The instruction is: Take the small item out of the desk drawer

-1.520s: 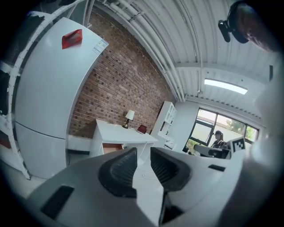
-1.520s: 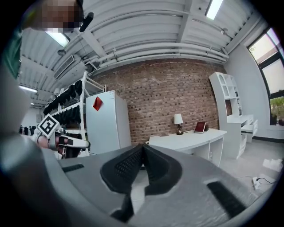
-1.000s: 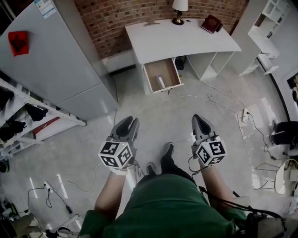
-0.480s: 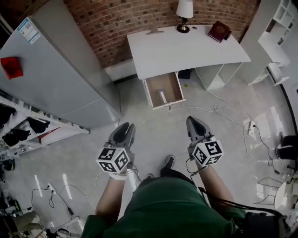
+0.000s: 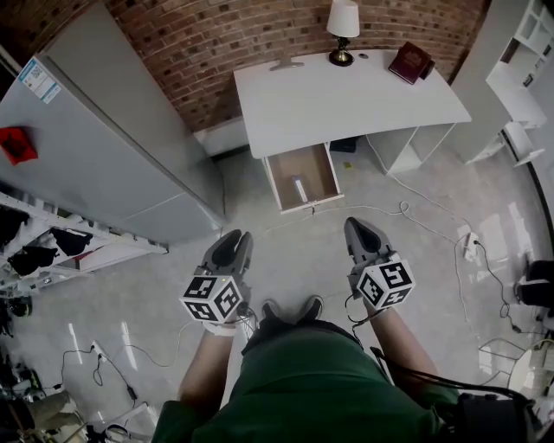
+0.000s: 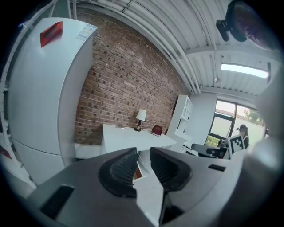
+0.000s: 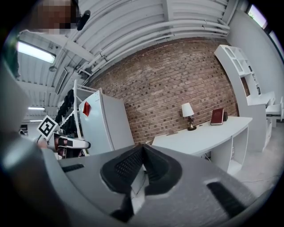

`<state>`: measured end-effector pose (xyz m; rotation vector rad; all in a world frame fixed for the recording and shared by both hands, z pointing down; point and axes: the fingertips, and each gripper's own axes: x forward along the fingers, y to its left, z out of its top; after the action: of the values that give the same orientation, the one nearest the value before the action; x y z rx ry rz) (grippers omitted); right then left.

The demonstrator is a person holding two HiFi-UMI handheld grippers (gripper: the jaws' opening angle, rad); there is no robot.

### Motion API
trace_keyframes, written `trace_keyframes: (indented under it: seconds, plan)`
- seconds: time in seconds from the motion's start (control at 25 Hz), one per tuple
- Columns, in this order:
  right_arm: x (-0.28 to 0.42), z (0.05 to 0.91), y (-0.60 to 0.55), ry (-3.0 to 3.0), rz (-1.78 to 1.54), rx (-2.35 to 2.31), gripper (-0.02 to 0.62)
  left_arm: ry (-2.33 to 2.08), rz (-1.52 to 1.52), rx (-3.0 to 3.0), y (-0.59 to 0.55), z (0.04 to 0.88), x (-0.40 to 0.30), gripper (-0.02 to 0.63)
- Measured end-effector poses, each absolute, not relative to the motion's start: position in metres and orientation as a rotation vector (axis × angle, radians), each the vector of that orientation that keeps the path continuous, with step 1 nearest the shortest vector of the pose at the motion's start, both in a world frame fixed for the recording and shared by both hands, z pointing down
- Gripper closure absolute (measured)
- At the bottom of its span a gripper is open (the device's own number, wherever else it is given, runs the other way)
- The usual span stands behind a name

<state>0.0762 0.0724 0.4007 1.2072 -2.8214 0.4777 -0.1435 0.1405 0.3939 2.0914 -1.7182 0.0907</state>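
Footing has closed up, shoes (image 5: 310,308) now side by side, yet the left tongs (image 5: 230,243) and right tongs (image 5: 358,234) stay low, closed on nothing, well short of the open drawer (image 5: 318,166) under the bench's (image 5: 346,95) front edge, where the small item (image 5: 299,187) lies untouched.

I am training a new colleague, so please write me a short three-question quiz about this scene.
1. True or false: the wooden drawer of the white desk is open.
2. Which of these stands on the desk with the dark red book? A) white-shaded table lamp B) kettle C) vase
3. Where does the small white item lie?
Key: 1 true; 2 A; 3 inside the drawer.
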Motion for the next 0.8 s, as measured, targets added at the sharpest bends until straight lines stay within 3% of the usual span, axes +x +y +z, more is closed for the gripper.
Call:
trace_keyframes:
  seconds: [0.8]
  plan:
    - [0.082, 0.418, -0.016, -2.66, 0.512, 1.455, 0.592, -1.488, 0.098, 2.17, 0.009, 0.428, -0.154, 0.519]
